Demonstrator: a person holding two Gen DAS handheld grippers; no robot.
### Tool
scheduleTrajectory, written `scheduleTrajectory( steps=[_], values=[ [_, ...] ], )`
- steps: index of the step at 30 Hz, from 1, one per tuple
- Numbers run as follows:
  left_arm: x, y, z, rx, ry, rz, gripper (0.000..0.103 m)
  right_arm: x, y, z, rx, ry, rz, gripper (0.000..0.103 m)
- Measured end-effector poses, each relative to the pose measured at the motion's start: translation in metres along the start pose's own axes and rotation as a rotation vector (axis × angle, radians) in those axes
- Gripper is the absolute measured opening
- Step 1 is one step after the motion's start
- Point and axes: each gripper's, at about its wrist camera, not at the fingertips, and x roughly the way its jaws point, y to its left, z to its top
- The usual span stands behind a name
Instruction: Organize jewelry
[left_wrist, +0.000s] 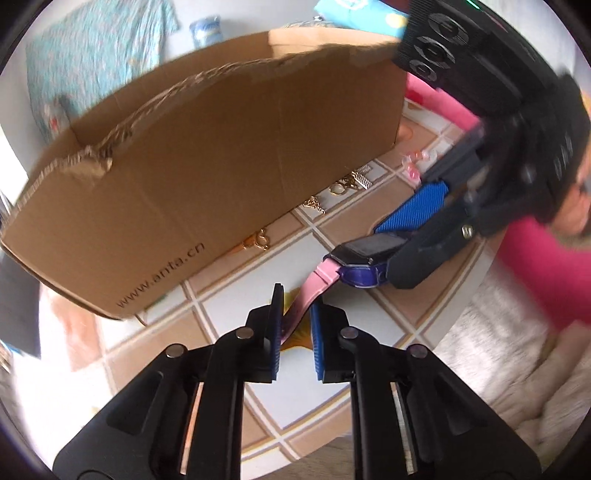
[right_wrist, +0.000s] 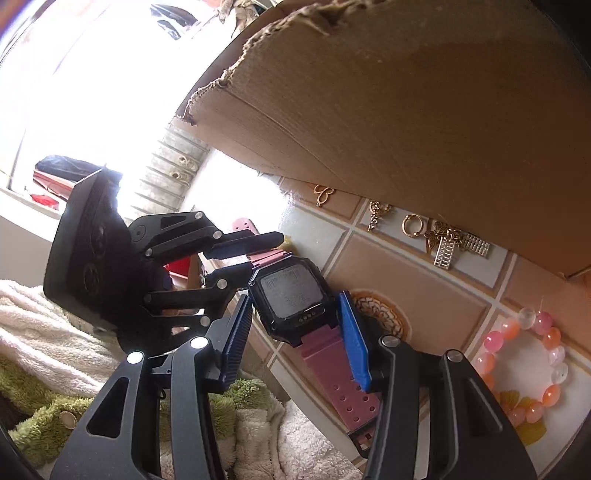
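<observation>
Gripping the watch (right_wrist: 291, 295) by its dark square case, the right gripper (right_wrist: 295, 325) has its blue pads pressed to both sides, while the left gripper (left_wrist: 295, 325) pinches the pink strap (left_wrist: 314, 291) farther along. Between them the watch hangs just above the tiled tabletop (left_wrist: 236, 321). Gold trinkets (right_wrist: 447, 240) lie against the cardboard box (left_wrist: 207, 177); a bead bracelet (right_wrist: 524, 365) sits nearby.

One watch (right_wrist: 291, 295) with a pink strap, one cardboard box (left_wrist: 207, 173), one beaded bracelet (right_wrist: 524, 365), and perhaps five small gold pieces (right_wrist: 413, 225) along the box's foot, the cluster hard to separate.
</observation>
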Motion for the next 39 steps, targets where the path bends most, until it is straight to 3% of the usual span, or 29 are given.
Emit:
scheduleTrajectory(
  steps=[6, 13, 14, 17, 18, 20, 26, 33, 39],
  values=[
    [0.003, 0.024, 0.003, -0.155, 0.044, -0.106, 0.010, -0.018, 0.011, -0.018, -0.066, -0.069, -0.121, 0.047],
    [0.005, 0.041, 0.005, -0.200, 0.044, -0.140, 0.009, -0.011, 0.040, -0.041, -0.230, -0.115, -0.411, 0.046],
    [0.004, 0.039, 0.010, -0.198, 0.042, -0.139, 0.009, -0.010, 0.045, -0.044, -0.254, -0.125, -0.465, 0.044],
    [0.002, 0.039, 0.009, -0.183, 0.032, -0.116, 0.007, -0.006, 0.052, -0.051, -0.293, -0.142, -0.583, 0.014],
    [0.003, 0.039, 0.010, -0.174, 0.026, -0.102, 0.007, -0.007, 0.053, -0.052, -0.293, -0.153, -0.607, 0.013],
    [-0.004, 0.037, 0.010, -0.152, 0.000, -0.079, 0.005, -0.012, 0.056, -0.055, -0.284, -0.183, -0.610, 0.006],
    [-0.026, 0.029, 0.012, -0.123, -0.080, -0.058, 0.003, -0.029, 0.082, -0.057, -0.307, -0.259, -0.690, 0.005],
    [-0.088, 0.028, 0.023, -0.117, -0.231, -0.049, 0.002, -0.063, 0.140, -0.059, -0.397, -0.368, -0.765, 0.005],
    [-0.126, 0.053, 0.059, -0.124, -0.328, -0.067, 0.002, -0.101, 0.168, -0.027, -0.426, -0.447, -0.731, 0.005]
  ],
)
